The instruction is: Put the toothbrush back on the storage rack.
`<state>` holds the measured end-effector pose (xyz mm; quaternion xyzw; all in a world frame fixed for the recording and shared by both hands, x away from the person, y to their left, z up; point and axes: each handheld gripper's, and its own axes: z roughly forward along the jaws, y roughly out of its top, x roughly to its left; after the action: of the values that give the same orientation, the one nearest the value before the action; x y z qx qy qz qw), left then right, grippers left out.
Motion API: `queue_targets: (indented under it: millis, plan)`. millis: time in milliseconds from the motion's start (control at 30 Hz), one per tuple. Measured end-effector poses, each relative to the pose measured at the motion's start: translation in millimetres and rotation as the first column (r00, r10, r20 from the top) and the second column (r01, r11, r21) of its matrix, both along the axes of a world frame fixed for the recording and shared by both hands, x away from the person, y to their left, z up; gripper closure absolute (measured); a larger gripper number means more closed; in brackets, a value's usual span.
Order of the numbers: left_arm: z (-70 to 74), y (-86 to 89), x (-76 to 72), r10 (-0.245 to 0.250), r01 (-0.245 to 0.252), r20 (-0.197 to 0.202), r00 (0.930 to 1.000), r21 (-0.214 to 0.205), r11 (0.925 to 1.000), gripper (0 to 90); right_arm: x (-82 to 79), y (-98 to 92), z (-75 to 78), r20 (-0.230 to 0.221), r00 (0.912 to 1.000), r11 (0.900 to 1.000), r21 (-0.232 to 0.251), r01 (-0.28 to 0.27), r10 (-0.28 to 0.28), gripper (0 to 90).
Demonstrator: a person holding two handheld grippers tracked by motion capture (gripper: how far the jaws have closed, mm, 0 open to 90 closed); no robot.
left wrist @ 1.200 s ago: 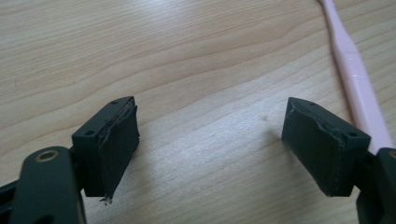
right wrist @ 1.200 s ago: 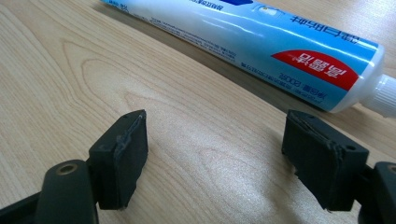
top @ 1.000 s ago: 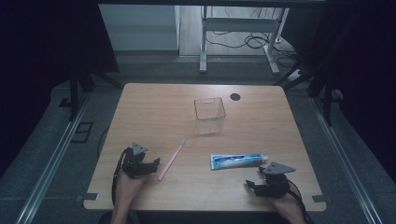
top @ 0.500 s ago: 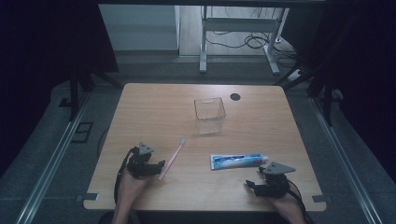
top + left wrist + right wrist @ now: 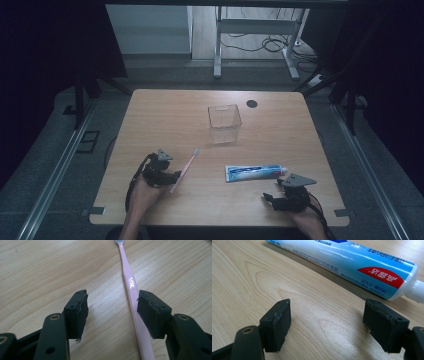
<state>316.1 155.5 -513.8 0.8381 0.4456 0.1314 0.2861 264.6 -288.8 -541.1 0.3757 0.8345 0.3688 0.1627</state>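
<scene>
A pink toothbrush (image 5: 183,170) lies slanted on the wooden table (image 5: 165,115), its grey head pointing away. My left gripper (image 5: 172,176) is open right at the handle. In the left gripper view the toothbrush (image 5: 131,286) runs between the jaws, close against the right-hand one, and my left gripper (image 5: 112,312) touches nothing. A blue and white toothpaste tube (image 5: 254,172) lies flat to the right. My right gripper (image 5: 270,198) stands open near the front edge, just short of the tube. In the right gripper view the tube (image 5: 352,262) lies crosswise beyond my open right gripper (image 5: 327,325).
A clear plastic square cup (image 5: 224,123) stands upright at the table's middle, farther back. A round black cable hole (image 5: 251,103) sits near the back edge. Dark floor and metal rails surround the table.
My left gripper has moved right toward the toothbrush handle and now straddles it. The right gripper has stayed put.
</scene>
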Motion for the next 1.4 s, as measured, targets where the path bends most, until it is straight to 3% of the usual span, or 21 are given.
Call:
queue_targets:
  millis: [433,667,800,1100,1267,1400]
  plan:
    - [9.9,-12.3,18.5,-0.040,0.046,-0.115,0.9925,0.050,0.9977,44.8,0.0,-0.1,0.0,0.000,1.0000,1.0000,-0.001,-0.001,0.001,22.3]
    - [12.7,-24.8,29.9,-0.063,0.081,-0.174,0.9827,0.097,0.9920,50.4,0.0,-0.1,0.0,0.000,1.0000,1.0000,-0.001,-0.001,0.001,22.3]
    - [12.7,-32.9,39.0,-0.079,0.109,-0.221,0.9720,0.127,0.9859,53.2,0.1,-0.2,0.0,0.000,1.0000,1.0000,-0.002,-0.002,0.002,22.3]
    - [15.5,-47.8,53.1,-0.090,0.144,-0.283,0.9549,0.179,0.9732,60.9,0.1,-0.2,0.0,0.000,1.0000,1.0000,-0.002,-0.003,0.003,22.3]
    - [14.0,-54.3,58.9,-0.084,0.157,-0.329,0.9404,0.200,0.9672,63.7,0.1,-0.3,0.0,0.001,1.0000,1.0000,-0.002,-0.002,0.002,22.3]
    - [11.1,-56.3,61.9,-0.080,0.160,-0.345,0.9351,0.210,0.9645,66.5,0.1,-0.3,0.1,0.000,1.0000,1.0000,-0.003,-0.002,0.002,22.3]
